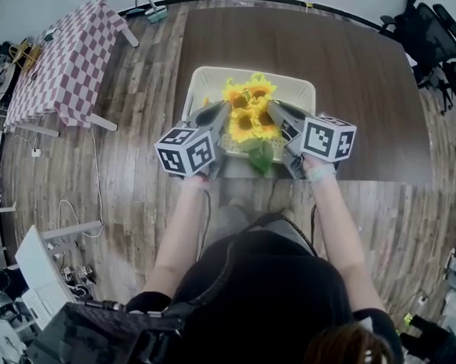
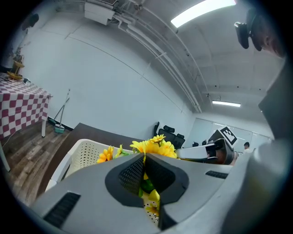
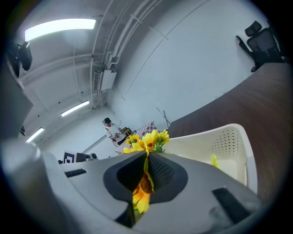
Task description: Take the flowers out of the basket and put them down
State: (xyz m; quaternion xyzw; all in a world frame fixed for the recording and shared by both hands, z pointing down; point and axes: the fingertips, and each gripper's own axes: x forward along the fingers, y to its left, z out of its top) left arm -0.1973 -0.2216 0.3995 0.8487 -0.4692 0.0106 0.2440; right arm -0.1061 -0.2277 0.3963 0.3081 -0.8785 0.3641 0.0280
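A bunch of yellow sunflowers [image 1: 249,111] stands over the front half of a cream perforated basket [image 1: 205,78] on the dark brown table [image 1: 366,85]. A green leaf [image 1: 260,156] hangs past the basket's front rim. My left gripper [image 1: 224,110] comes in from the left and is shut on the bunch. In the left gripper view, stems and petals [image 2: 146,185] are pinched between the pads, with blooms [image 2: 153,146] above. My right gripper [image 1: 272,109] closes on the bunch from the right, with a sunflower head [image 3: 143,185] clamped in its jaws. A loose yellow bloom [image 3: 214,160] lies inside the basket.
A table with a red-checked cloth [image 1: 64,60] stands at the left on the wooden floor. Black office chairs [image 1: 431,35] sit beyond the table's far right corner. Cables and a white device [image 1: 38,272] lie on the floor at the lower left. A person [image 3: 109,129] stands far off.
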